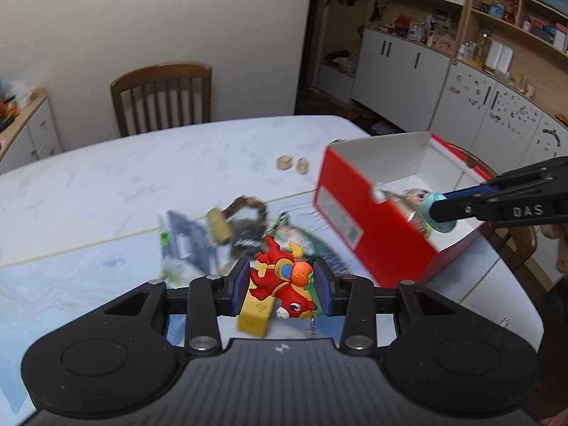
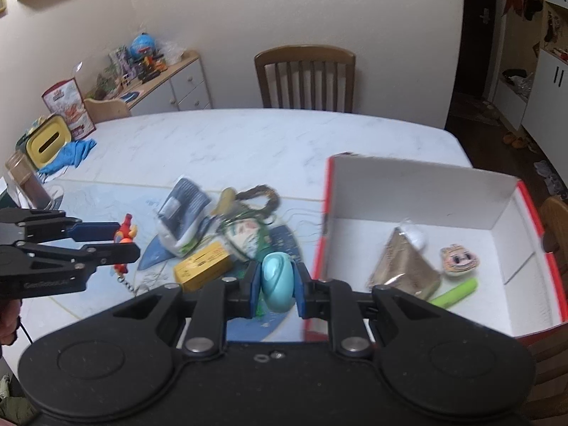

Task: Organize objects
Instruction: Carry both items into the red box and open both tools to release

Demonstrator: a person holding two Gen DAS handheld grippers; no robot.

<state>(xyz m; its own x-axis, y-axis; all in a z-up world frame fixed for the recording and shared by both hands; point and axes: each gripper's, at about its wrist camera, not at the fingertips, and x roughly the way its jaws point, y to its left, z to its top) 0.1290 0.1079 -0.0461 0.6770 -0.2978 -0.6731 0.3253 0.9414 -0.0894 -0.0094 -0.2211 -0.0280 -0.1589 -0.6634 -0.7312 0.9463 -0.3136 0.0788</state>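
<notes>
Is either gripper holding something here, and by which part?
Both. The left gripper clamps the red ox keychain across its body, chain dangling. The right gripper pinches the turquoise oval object by its two sides.

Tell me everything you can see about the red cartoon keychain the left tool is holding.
The red cartoon keychain is a flat, rubbery-looking figure of a red bull or ox with yellow horns, a white snout, a blue patch and an orange ball on its back. A short metal chain dangles from its lower end. It is clamped between the blue pads of the left tool, tilted head-down, lifted clear of the cluttered table. Nothing else touches it.
</notes>
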